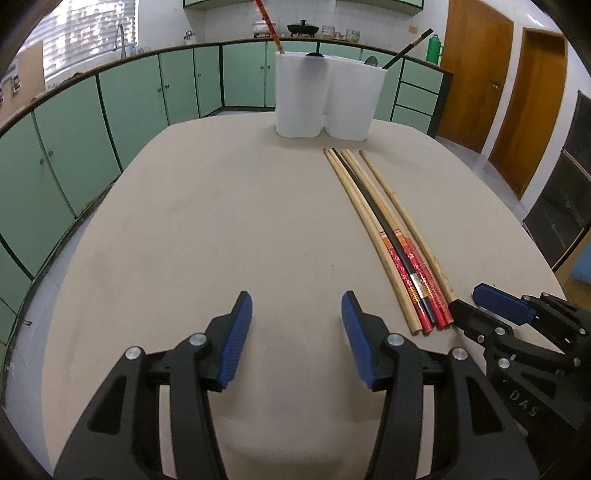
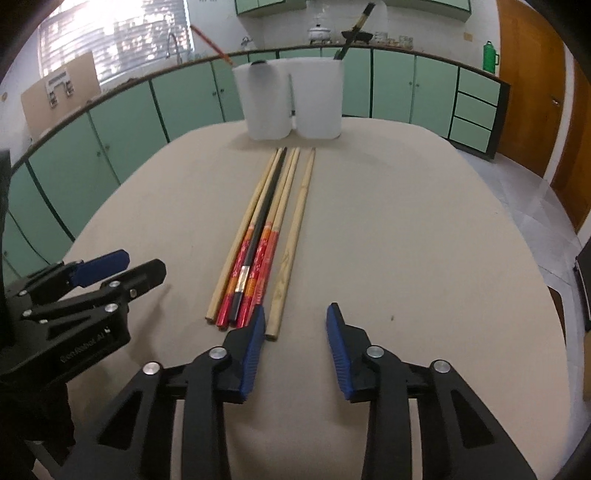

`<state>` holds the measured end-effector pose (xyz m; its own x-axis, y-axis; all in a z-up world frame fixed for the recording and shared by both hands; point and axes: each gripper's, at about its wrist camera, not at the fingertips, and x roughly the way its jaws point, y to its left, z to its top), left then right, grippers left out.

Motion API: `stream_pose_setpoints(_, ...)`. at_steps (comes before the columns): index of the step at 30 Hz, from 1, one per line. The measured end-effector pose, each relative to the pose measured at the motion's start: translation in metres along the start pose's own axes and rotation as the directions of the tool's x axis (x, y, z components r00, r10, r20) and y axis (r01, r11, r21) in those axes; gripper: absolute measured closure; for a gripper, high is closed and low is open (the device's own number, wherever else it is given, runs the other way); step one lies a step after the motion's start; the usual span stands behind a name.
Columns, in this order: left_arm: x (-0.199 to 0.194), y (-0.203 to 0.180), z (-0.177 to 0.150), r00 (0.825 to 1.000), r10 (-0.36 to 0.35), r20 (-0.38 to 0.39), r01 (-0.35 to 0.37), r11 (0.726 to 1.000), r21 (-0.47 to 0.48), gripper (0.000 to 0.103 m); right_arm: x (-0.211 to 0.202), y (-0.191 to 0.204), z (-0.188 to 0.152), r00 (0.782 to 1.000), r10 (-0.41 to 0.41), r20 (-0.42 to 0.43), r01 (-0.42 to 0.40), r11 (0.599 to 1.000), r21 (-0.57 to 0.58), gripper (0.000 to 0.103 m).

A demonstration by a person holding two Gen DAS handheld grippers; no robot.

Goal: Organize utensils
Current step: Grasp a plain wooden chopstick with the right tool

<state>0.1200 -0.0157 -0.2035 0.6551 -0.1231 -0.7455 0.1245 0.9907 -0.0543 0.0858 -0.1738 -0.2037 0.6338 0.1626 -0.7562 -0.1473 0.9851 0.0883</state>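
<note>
A: Left wrist view. The left gripper (image 1: pixel 296 308) hangs over bare tabletop (image 1: pixel 207 236) with its blue pads (image 1: pixel 240 332) parted and nothing between them. The chopsticks (image 1: pixel 391 240) lie in a tight row to its right, blunt ends toward the camera, tips toward the two white holders (image 1: pixel 325 98) at the far edge. The right gripper (image 1: pixel 480 306) sits just beside the blunt ends.

B: And the holders' contents?

A: A red chopstick (image 1: pixel 267 24) leans out of the left holder, a black one (image 1: pixel 408 46) out of the right.

B: Right wrist view?

A: The right gripper (image 2: pixel 296 321) is released, grasping nothing; its left pad (image 2: pixel 255 347) overlaps the blunt ends of the red-handled chopsticks (image 2: pixel 255 273), and the plain wooden chopstick (image 2: pixel 291 243) ends in the gap. The left gripper (image 2: pixel 122 266) stands apart from the row.

B: Good practice for the pick?

A: Probably take the separate wooden stick alone: centre both pads on it near the blunt end, clear of its neighbours, before closing.
</note>
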Motion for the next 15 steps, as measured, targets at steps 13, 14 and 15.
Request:
stream_pose_setpoints(13, 0.002, -0.008, 0.004, 0.999, -0.032, -0.013, 0.032, 0.999, 0.005, 0.051, -0.002, -0.006, 0.0, 1.0, -0.013, 0.004, 0.013, 1.0, 0.008, 0.096)
stream_pose_setpoints(14, 0.001, -0.011, 0.004, 0.999, -0.04, -0.012, 0.04, 0.999, 0.009, 0.051, -0.003, -0.007, -0.001, 1.0, -0.02, 0.006, 0.019, 1.0, 0.011, 0.096)
stream_pose_setpoints(15, 0.001, -0.012, 0.003, 0.999, -0.049, -0.011, 0.049, 0.999, 0.011, 0.051, -0.003, -0.009, 0.0, 1.0, -0.025, 0.007, 0.025, 1.0, 0.015, 0.096)
